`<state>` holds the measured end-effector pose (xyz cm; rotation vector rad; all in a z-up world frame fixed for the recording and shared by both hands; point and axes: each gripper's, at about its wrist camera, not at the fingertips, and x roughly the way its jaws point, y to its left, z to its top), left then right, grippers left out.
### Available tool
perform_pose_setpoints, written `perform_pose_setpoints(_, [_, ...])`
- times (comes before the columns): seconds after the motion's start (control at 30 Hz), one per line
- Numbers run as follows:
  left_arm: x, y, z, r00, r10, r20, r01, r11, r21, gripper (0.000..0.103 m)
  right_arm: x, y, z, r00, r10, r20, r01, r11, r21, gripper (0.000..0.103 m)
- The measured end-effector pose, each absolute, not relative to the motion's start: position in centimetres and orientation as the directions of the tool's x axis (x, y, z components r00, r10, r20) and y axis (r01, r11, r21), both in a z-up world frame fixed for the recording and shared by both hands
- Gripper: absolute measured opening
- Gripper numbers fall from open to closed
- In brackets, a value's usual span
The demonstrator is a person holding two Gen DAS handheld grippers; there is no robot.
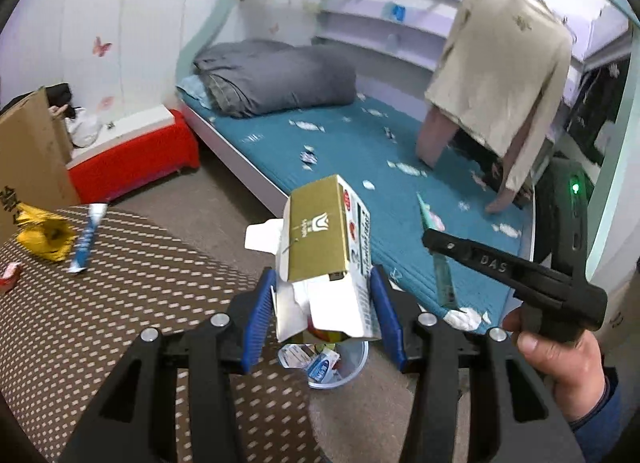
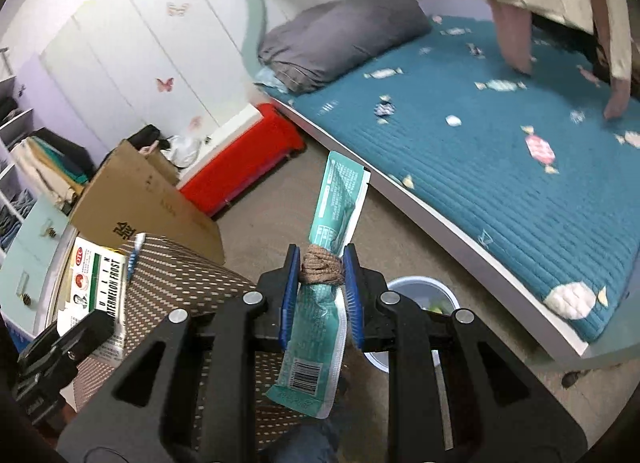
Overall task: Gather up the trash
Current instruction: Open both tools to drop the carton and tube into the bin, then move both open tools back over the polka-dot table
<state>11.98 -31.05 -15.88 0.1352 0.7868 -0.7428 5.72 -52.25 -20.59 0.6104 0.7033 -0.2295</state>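
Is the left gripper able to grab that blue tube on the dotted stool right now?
Probably not: the left gripper is already shut on the torn carton, filling its jaws. The blue tube itself lies uncovered on the dotted stool.

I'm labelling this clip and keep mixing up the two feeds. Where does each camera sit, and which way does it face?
Left wrist: on the left gripper, tilted down at its gold-and-white carton, bin and bed; the right hand shows.
Right wrist: on the right gripper, tilted down at its teal wrapper; the other gripper shows lower left.
Shared: bed, red box, bin, dotted stool.
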Motion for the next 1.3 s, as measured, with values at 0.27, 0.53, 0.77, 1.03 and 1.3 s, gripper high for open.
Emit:
perform_pose_setpoints(0.27, [13.8, -37.6, -20.7, 0.401, -0.494, -0.772, 0.683, 0.723, -0.108, 0.048, 7.4, -54.4, -25.4, 0.686, 0.035, -0.727, 0.444, 0.771, 0.456, 0.022])
perform_pose_setpoints(0.53, [15.4, -41.4, -24.4, 0.346, -0.414, -0.842, 0.701, 0.710, -0.060, 0.048, 8.9, -55.6, -28.9, 0.644, 0.066, -0.762, 0.470, 0.752, 0.462, 0.022])
perform_pose_setpoints(0.77, [17.5, -43.4, -27.3, 0.266, -0.319, -0.910, 0.705, 0.707, -0.042, 0.086, 10.2, -57.3, -32.6, 0.600, 0.093, -0.795, 0.524, 0.706, 0.477, 0.059])
perform_pose_setpoints(1.03, [17.7, -41.9, -26.4, 0.313, -0.332, -0.890, 0.674, 0.738, -0.039, 0.091, 8.4, -58.0, -33.4, 0.600, 0.096, -0.794, 0.569, 0.646, 0.509, 0.096])
perform_pose_setpoints(1.3, [16.4, -40.1, -23.4, 0.360, -0.389, -0.848, 0.659, 0.749, -0.064, 0.092, 6.6, -56.6, -30.3, 0.604, 0.008, -0.797, 0.594, 0.662, 0.457, 0.097])
